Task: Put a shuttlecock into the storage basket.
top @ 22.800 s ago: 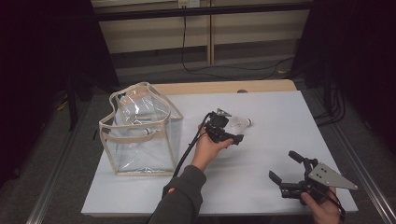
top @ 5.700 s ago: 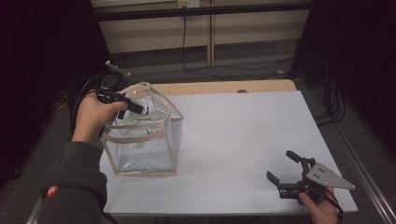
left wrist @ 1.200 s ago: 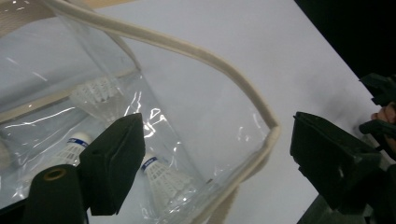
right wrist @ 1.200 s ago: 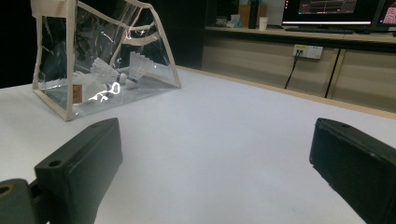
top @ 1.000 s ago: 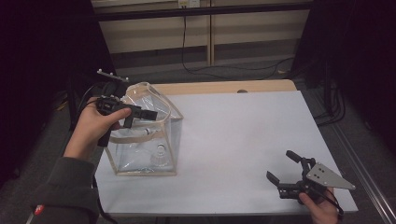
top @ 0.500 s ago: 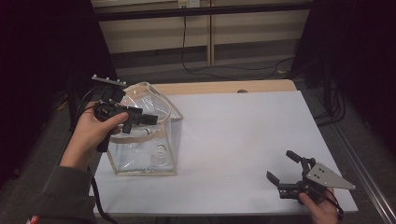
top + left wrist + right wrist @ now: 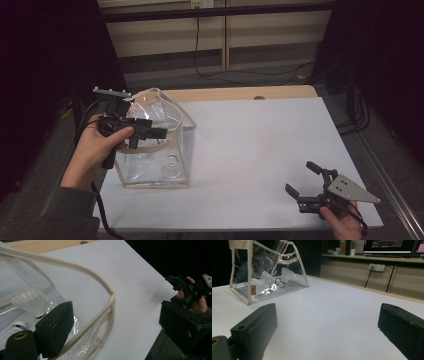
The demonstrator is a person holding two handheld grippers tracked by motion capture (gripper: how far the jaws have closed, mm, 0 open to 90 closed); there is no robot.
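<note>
The clear bag (image 7: pixel 155 145) stands near the left edge of the surface (image 7: pixel 250 150), its cream-trimmed mouth open upward, with shuttlecocks (image 7: pixel 30 302) lying on its bottom. The left claw (image 7: pixel 150 134) hangs over the bag's mouth with its jaws spread and nothing between them; in the left gripper view the cream rim (image 7: pixel 100 285) runs across between the two jaws without either pad pressing on it. The right claw (image 7: pixel 306 182) rests low near the front right corner of the surface, jaws spread wide and empty, well apart from the bag.

The step in hand looks like clearing the left claw away from the bag after a shuttlecock has gone in. To do it well, lift the claw straight up before swinging it sideways, because the soft rim sits right between the jaws and a sideways pull could hook the trim and tip or drag the bag. Keep the jaws wide until they are above the rim. The trailing cable (image 7: pixel 97 200) hangs beside the bag's left wall, so keep it from brushing the bag.
</note>
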